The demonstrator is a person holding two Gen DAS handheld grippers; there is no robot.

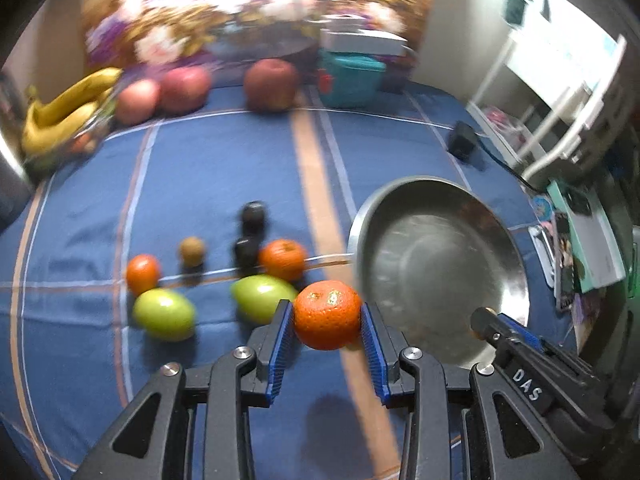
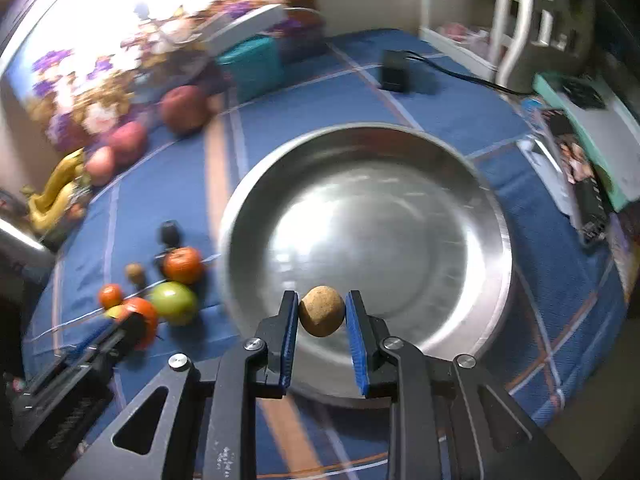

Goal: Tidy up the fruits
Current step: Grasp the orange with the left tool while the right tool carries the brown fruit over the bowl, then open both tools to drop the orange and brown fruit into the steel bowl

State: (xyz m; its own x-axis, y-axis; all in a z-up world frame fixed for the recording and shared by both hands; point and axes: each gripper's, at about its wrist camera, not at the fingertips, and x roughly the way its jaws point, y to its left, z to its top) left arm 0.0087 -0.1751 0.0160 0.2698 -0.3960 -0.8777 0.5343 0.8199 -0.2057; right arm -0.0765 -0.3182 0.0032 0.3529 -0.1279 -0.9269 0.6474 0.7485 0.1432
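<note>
My left gripper [image 1: 327, 316] is shut on an orange tangerine [image 1: 327, 312] and holds it above the blue cloth, just left of the steel bowl [image 1: 500, 240]. My right gripper [image 2: 322, 314] is shut on a small brown round fruit [image 2: 322, 316] over the near rim of the steel bowl [image 2: 492, 208], which has no fruit in it. On the cloth to the left lie two green fruits [image 1: 164, 314], two tangerines [image 1: 282, 258], a small brown fruit [image 1: 192, 251] and two dark fruits [image 1: 253, 214]. The right gripper also shows in the left wrist view [image 1: 484, 322].
Apples [image 1: 272, 84], a banana bunch [image 1: 66, 110], a teal box [image 1: 352, 78] and flowers stand along the back. A black adapter [image 1: 462, 146] with its cable lies at the right. Books [image 2: 580, 152] and a white rack [image 1: 560, 92] stand at the right edge.
</note>
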